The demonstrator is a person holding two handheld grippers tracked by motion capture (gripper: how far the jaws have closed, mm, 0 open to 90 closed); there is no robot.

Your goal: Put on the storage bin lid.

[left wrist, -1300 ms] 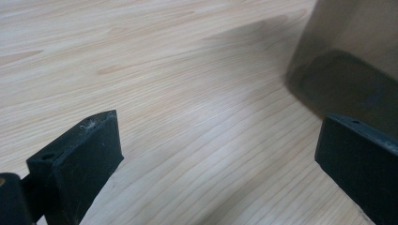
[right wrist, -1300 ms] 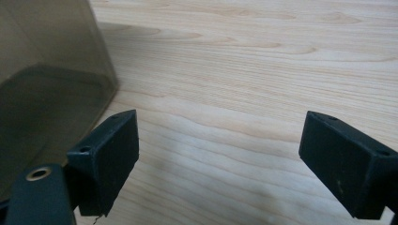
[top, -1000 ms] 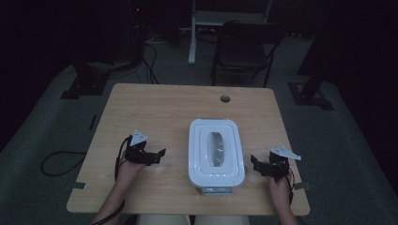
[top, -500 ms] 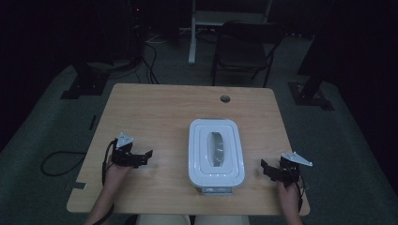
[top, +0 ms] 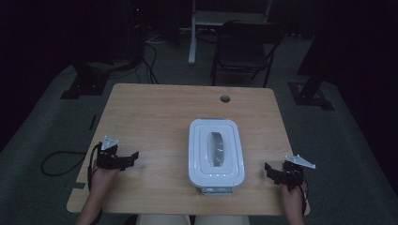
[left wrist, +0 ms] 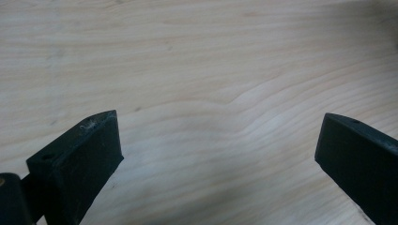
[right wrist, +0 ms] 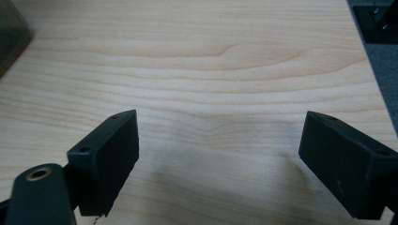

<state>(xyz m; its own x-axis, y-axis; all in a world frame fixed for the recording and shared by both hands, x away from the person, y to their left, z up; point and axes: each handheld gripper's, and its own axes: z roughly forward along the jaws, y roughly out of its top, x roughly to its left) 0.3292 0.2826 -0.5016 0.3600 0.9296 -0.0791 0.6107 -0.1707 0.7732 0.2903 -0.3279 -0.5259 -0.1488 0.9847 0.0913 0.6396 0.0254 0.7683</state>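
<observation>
A white rectangular container (top: 216,151) with a closed lid and a clear window in its top sits on the wooden table (top: 159,112), right of centre near the front. My left gripper (top: 133,158) rests low at the table's front left, pointing toward the container, well apart from it. In its own view the left gripper (left wrist: 216,122) is open over bare wood. My right gripper (top: 268,171) sits at the front right corner, a short gap from the container's side. The right gripper (right wrist: 218,119) is open too, with nothing between its fingers.
A round cable hole (top: 225,99) lies near the table's far edge. Behind the table stand a dark chair (top: 244,42) and a white desk leg (top: 191,33). Cables (top: 56,161) trail on the grey floor at the left. The table's right edge (right wrist: 363,51) is close to my right gripper.
Both hands have drawn outward from the container: the left gripper slid left, the right gripper slid right and slightly toward the near edge. The container has not moved.
</observation>
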